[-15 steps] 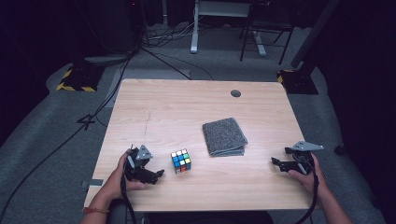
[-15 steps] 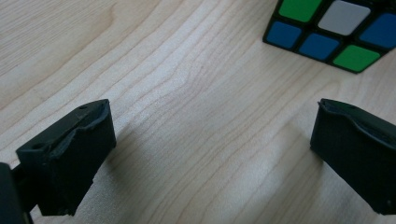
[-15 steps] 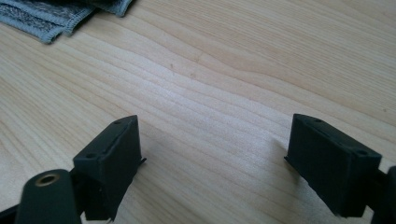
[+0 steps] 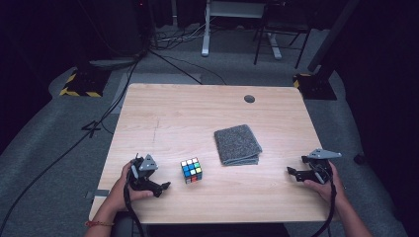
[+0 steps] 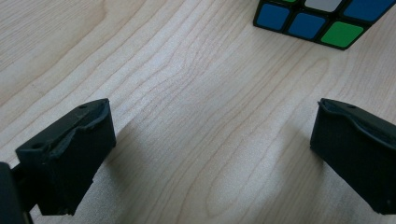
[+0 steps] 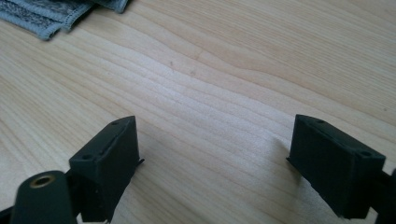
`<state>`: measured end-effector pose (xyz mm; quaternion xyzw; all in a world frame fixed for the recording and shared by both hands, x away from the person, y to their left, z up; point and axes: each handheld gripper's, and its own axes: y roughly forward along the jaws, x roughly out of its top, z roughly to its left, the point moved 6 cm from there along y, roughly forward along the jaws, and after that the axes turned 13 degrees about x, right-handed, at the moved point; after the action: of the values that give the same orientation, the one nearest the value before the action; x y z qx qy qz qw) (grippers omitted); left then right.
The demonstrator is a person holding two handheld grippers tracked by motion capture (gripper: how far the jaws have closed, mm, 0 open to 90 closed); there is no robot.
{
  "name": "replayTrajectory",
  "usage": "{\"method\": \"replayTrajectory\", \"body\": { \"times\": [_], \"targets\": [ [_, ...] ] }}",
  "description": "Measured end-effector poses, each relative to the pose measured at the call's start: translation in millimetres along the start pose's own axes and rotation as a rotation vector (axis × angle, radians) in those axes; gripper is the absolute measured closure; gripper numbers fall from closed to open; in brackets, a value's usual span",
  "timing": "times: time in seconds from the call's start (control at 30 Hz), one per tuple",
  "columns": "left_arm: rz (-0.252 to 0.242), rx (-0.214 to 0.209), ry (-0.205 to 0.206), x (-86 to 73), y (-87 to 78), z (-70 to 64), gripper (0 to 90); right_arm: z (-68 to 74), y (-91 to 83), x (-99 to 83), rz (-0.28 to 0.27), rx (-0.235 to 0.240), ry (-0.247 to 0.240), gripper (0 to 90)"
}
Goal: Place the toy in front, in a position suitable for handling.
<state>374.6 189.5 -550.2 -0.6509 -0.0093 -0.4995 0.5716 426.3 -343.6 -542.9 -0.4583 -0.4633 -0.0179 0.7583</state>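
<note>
My left gripper, jaws wide and empty, sits at the cube's 8 o'clock; an off-centre closure could probably spin it toward the cloth, while my right gripper rests wide open.

Your table: light wood, rectangular | cube at 7 o'clock of its centre, near your edge | folded grey cloth at 4 o'clock, apart from cube | dark round grommet at 1 o'clock, far edge
</note>
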Motion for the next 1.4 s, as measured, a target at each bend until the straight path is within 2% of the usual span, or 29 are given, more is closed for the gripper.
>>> {"method": "replayTrajectory", "body": {
  "times": [0.03,0.07,0.17,0.23,0.27,0.3,0.37,0.4,0.43,0.47,0.5,0.53,0.57,0.6,0.63,0.67,0.8,0.83,0.93,0.97,1.03,1.1,1.13,1.2,1.23,1.3,1.4],
  "targets": [
    [0.002,0.0,0.002,-0.3,-0.4,0.0,0.5,2.4,0.1,3.7,0.002,0.028,0.0,21.0],
    [0.002,0.0,0.002,-0.3,-0.4,0.0,0.5,2.4,0.1,3.7,0.002,0.028,0.0,21.0],
    [0.001,0.004,-0.002,-1.5,-1.5,-0.5,0.5,7.3,1.1,19.6,-0.016,0.029,-0.026,23.5],
    [0.001,0.008,-0.011,-3.5,-3.4,-2.0,0.5,13.2,2.9,32.8,-0.044,0.041,-0.06,25.3],
    [0.001,0.008,-0.011,-3.5,-3.4,-2.0,0.5,13.2,2.9,32.8,-0.044,0.041,-0.06,25.3],
    [0.003,0.013,-0.014,-4.4,-4.3,-2.3,0.5,22.6,7.3,48.4,-0.066,0.072,-0.099,26.1],
    [0.003,0.021,-0.022,-4.6,-4.5,-2.6,0.5,25.8,8.8,53.4,-0.072,0.076,-0.115,26.7],
    [0.005,0.024,-0.026,-4.8,-4.8,-2.9,0.5,35.8,15.1,66.6,-0.081,0.106,-0.147,27.4],
    [0.005,0.027,-0.03,-4.9,-5.0,-3.0,0.5,35.8,15.1,66.6,-0.081,0.106,-0.147,27.4],
    [0.005,0.026,-0.03,-5.1,-5.1,-3.2,0.5,45.1,20.8,76.1,-0.073,0.126,-0.178,28.0],
    [0.006,0.028,-0.035,-5.3,-5.3,-3.6,0.5,45.1,20.8,76.1,-0.073,0.126,-0.178,28.0],
    [0.008,0.032,-0.039,-5.6,-5.7,-3.9,0.5,53.1,27.4,88.3,-0.067,0.128,-0.212,29.1],
    [0.008,0.032,-0.039,-5.6,-5.7,-3.9,0.5,53.1,27.4,88.3,-0.067,0.128,-0.212,29.1],
    [0.008,0.035,-0.042,-5.7,-5.8,-4.1,0.5,61.1,35.1,101.1,-0.07,0.148,-0.211,29.0],
    [0.008,0.035,-0.042,-5.7,-5.8,-4.1,0.5,61.1,35.1,101.1,-0.07,0.148,-0.211,29.0],
    [0.008,0.037,-0.044,-5.8,-6.0,-4.5,0.5,69.9,43.9,111.3,-0.072,0.157,-0.236,29.1],
    [0.006,0.038,-0.04,-6.1,-6.4,-5.5,0.5,81.6,58.6,119.8,-0.053,0.161,-0.265,29.1],
    [0.007,0.036,-0.041,-6.3,-6.7,-6.3,0.5,89.7,69.4,123.6,-0.033,0.16,-0.305,29.5],
    [0.007,0.033,-0.038,-6.2,-7.0,-7.3,0.5,93.3,77.6,126.4,-0.025,0.158,-0.315,30.4],
    [0.005,0.032,-0.034,-6.1,-7.1,-8.7,0.5,95.1,85.8,128.8,-0.023,0.175,-0.296,30.4],
    [0.006,0.027,-0.032,-6.0,-7.4,-10.1,0.5,95.4,89.2,129.3,-0.022,0.178,-0.296,30.3],
    [0.002,0.014,-0.016,-5.3,-7.4,-13.2,0.5,94.8,100.0,128.4,0.009,0.168,-0.302,29.9],
    [0.001,0.013,-0.014,-4.9,-7.4,-15.1,0.5,92.6,109.3,125.5,0.034,0.174,-0.281,29.9],
    [0.0,0.009,-0.013,-4.5,-7.2,-16.0,0.4,91.3,112.5,124.2,0.044,0.174,-0.274,29.9],
    [0.002,0.006,-0.008,-4.3,-7.1,-16.5,0.4,87.9,120.7,118.4,0.077,0.177,-0.256,28.7],
    [0.001,0.005,-0.005,-3.9,-6.9,-16.9,0.3,85.2,125.4,112.8,0.099,0.188,-0.241,28.1],
    [0.001,0.001,-0.007,-3.3,-6.5,-18.1,0.3,83.0,124.9,109.7,0.079,0.21,-0.223,28.1]
  ]
}}
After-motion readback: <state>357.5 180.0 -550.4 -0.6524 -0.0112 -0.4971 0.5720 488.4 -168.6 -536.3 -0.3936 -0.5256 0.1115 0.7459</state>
